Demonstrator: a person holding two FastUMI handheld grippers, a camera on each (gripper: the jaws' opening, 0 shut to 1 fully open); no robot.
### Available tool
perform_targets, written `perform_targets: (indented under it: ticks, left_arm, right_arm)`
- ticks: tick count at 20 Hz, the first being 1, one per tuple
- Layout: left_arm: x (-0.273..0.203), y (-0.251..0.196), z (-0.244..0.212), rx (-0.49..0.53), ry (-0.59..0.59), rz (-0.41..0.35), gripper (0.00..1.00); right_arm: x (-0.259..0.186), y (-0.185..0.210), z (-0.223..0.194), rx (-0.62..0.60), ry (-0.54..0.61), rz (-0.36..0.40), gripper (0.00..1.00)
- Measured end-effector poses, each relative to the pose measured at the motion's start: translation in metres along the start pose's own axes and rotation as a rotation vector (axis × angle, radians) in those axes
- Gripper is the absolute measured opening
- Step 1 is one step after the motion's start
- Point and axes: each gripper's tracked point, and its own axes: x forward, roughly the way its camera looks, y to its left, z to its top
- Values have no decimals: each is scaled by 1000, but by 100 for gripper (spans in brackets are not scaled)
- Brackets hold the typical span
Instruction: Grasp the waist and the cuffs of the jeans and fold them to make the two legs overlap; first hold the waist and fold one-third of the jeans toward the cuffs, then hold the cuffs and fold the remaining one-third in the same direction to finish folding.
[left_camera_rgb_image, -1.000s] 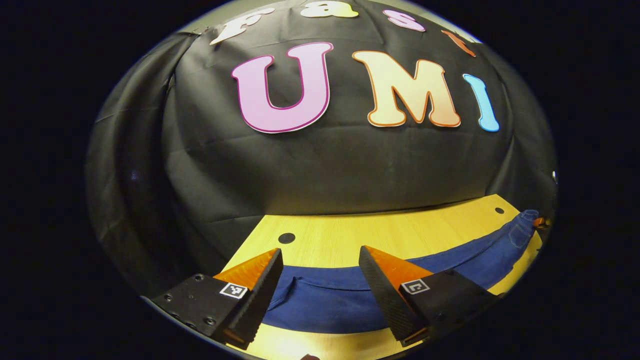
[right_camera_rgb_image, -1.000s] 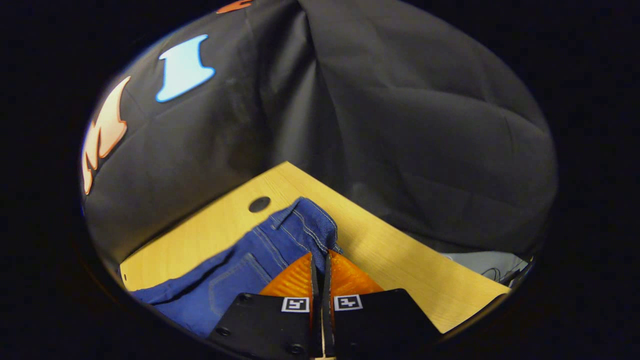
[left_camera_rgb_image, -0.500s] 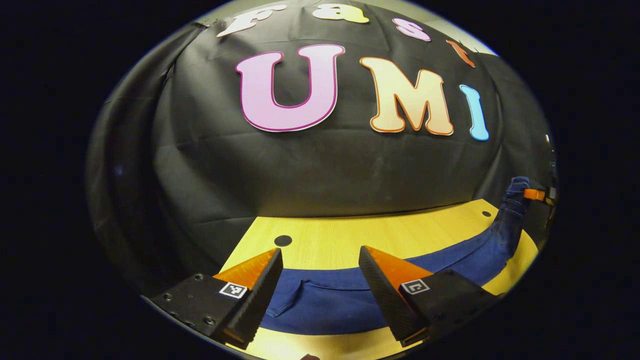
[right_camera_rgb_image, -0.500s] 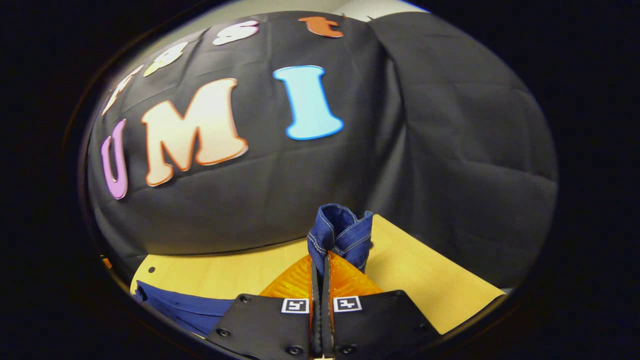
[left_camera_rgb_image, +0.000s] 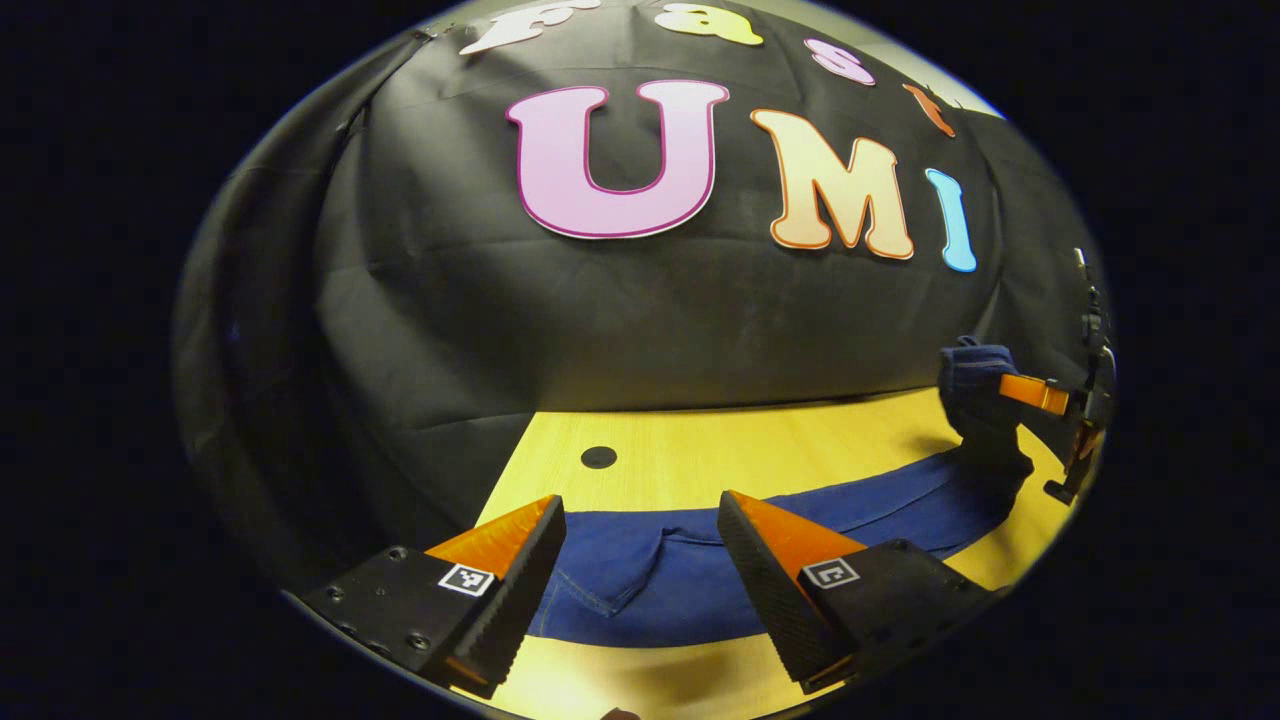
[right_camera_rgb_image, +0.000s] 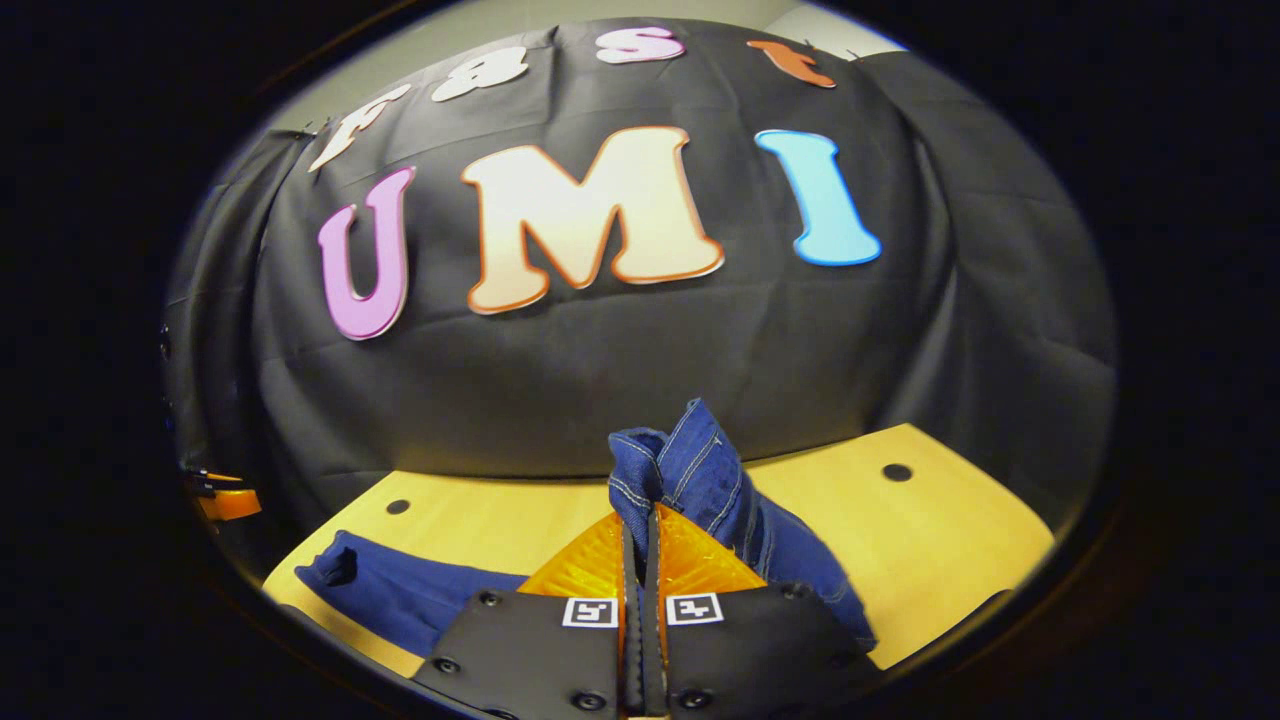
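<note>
Right gripper view: fingers (right_camera_rgb_image: 641, 560) pinching lifted jeans (right_camera_rgb_image: 700, 480).

Our left gripper (left_camera_rgb_image: 640, 545) has two wedge-shaped fingers with finely ribbed inner faces, each fixed to a black block. Each block bears a small square black-and-white marker; the left block also shows round screw heads along its edge. Our right gripper (right_camera_rgb_image: 641, 530) has two black blocks side by side, each with a small square marker near the slit between them and dark screws near the lower edge.
</note>
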Motion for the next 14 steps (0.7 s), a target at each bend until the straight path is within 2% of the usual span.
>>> perform_targets:
  ticks: [2,4,7,10,12,14]
  left_arm:
    - [-3,11,-7,8,14,0,95]
    - [-6,21,-17,18,29,1,95]
    - [-6,31,-28,24,48,-11,95]
    - [-2,39,-39,20,67,-22,95]
    - [4,44,-49,-1,86,-32,95]
    - [13,49,-65,-27,124,-45,95]
  right_arm:
    - [6,37,-34,-21,29,57,5]
    - [13,63,-76,-65,82,77,3]
    - [15,85,-126,-159,143,87,4]
    - [13,92,-154,-241,191,83,3]
    - [6,108,-169,-211,267,154,5]
    - [-14,119,-146,-194,187,178,67]
